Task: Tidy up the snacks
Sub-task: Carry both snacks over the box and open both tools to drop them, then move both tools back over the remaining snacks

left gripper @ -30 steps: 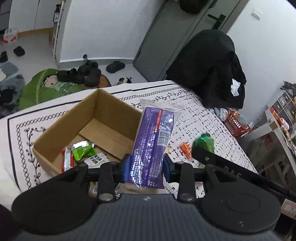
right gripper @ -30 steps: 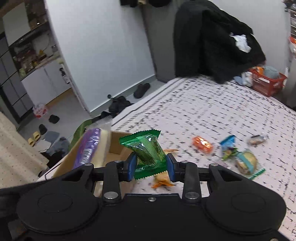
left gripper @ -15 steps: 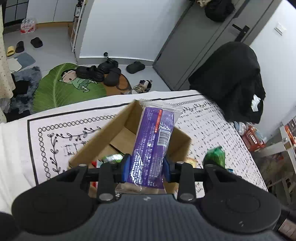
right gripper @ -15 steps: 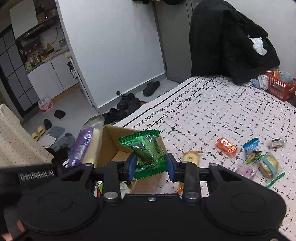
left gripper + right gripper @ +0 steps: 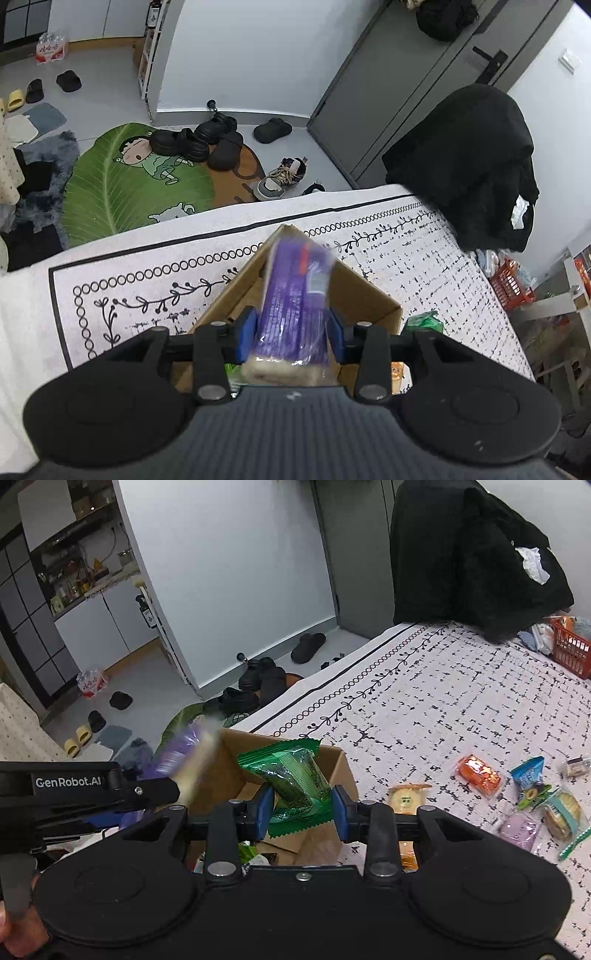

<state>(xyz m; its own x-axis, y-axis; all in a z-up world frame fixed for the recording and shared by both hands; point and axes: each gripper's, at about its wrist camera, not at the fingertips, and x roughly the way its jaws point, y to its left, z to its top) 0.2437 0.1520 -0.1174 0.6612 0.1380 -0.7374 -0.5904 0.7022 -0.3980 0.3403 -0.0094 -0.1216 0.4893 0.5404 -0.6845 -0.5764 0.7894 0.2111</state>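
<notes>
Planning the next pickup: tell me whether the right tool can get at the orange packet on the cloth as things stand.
Probably not yet. The right tool is shut on the green packet over the cardboard box, so it has no free grip. The orange packet itself lies uncovered on the cloth, nothing on top.

what the frames leave unclear

the purple packet [image 5: 293,299] is smeared with motion blur in both wrist views, so its print cannot be read. the cardboard box [image 5: 362,295] has most of its inside hidden behind that packet and the left claw [image 5: 291,332]. the green packet [image 5: 295,779] covers more of the box. the small wrappers [image 5: 532,782] on the bed are too small to name.
</notes>
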